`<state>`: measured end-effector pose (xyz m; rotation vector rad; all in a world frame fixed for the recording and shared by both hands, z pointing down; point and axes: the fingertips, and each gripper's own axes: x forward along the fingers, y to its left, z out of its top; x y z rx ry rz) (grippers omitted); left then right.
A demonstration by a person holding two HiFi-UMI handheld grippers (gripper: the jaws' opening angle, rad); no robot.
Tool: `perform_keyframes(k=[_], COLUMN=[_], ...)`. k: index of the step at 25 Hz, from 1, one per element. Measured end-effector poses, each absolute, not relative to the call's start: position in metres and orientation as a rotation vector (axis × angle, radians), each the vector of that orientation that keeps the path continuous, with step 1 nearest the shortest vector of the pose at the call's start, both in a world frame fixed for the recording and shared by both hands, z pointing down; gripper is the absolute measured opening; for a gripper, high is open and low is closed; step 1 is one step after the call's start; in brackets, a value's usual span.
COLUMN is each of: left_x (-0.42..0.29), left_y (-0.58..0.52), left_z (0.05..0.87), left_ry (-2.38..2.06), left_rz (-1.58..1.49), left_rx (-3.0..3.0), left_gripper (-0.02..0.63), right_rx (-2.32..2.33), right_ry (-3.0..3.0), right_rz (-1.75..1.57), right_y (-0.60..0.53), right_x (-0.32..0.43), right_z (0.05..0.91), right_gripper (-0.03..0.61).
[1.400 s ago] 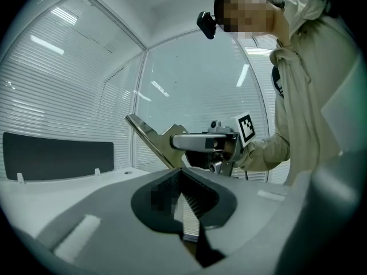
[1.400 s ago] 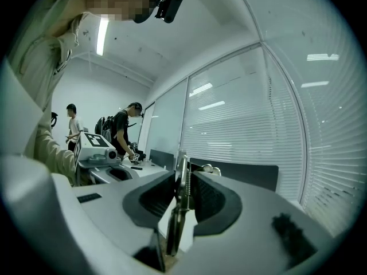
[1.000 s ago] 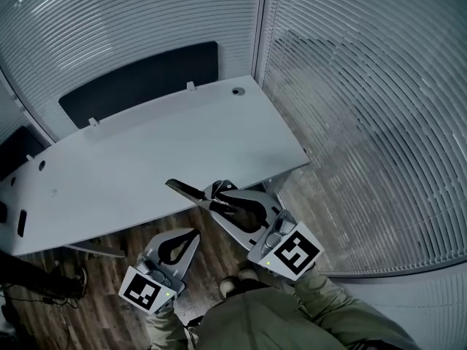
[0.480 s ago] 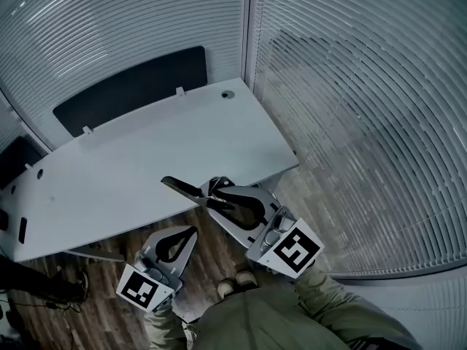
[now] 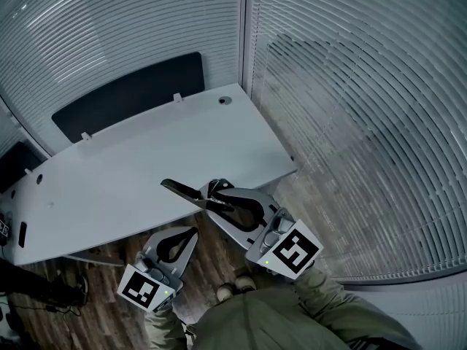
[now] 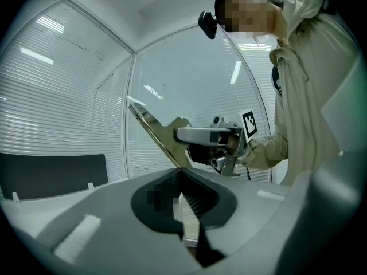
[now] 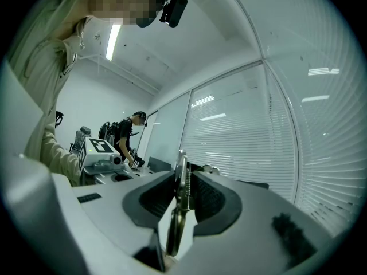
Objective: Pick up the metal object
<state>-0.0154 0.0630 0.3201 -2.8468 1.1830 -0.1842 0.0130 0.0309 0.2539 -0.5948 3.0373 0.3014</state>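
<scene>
Closest to the camera in the head view are the person's olive sleeves (image 5: 332, 305), each arm carrying a gripper. The left gripper (image 5: 190, 233) points up over the wooden floor (image 5: 102, 305), just short of the worktop's near edge. Its own view shows the left gripper (image 6: 180, 172) with its jaws together and nothing between them.

A little further out and higher, the right gripper (image 5: 215, 195) is clamped on the metal object (image 5: 182, 190), a flat dark strip that juts out past the jaw tips to the left. In the head view the strip overlaps the near edge of the white worktop (image 5: 131, 166). In the right gripper view the metal object (image 7: 176, 222) sits edge-on between the pads of the right gripper (image 7: 182, 173), with a small coil showing along its upper part. Seen from the left gripper, the metal object (image 6: 155, 130) is held up in the air, slanting, with a bracket-like lobe where the right gripper (image 6: 200, 136) pinches it.

Beyond the worktop stands a dark panel (image 5: 128, 93), then glass walls with white blinds (image 5: 343, 108). Far off in the right gripper view, another person (image 7: 127, 135) stands at a desk
</scene>
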Motion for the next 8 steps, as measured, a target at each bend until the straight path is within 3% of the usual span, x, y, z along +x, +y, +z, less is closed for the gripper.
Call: perform_keyframes(k=[8], left_x=[-0.016], left_y=[0.059], left_z=[0.340], left_ry=[1.199], left_rz=[-0.189], left_rx=[-2.831], left_gripper=[0.005], right_rx=[-0.587], right_ry=[3.029], right_rz=[0.300], right_y=[0.026], right_x=[0.014], right_z=[0.275], right_gripper=[0.098])
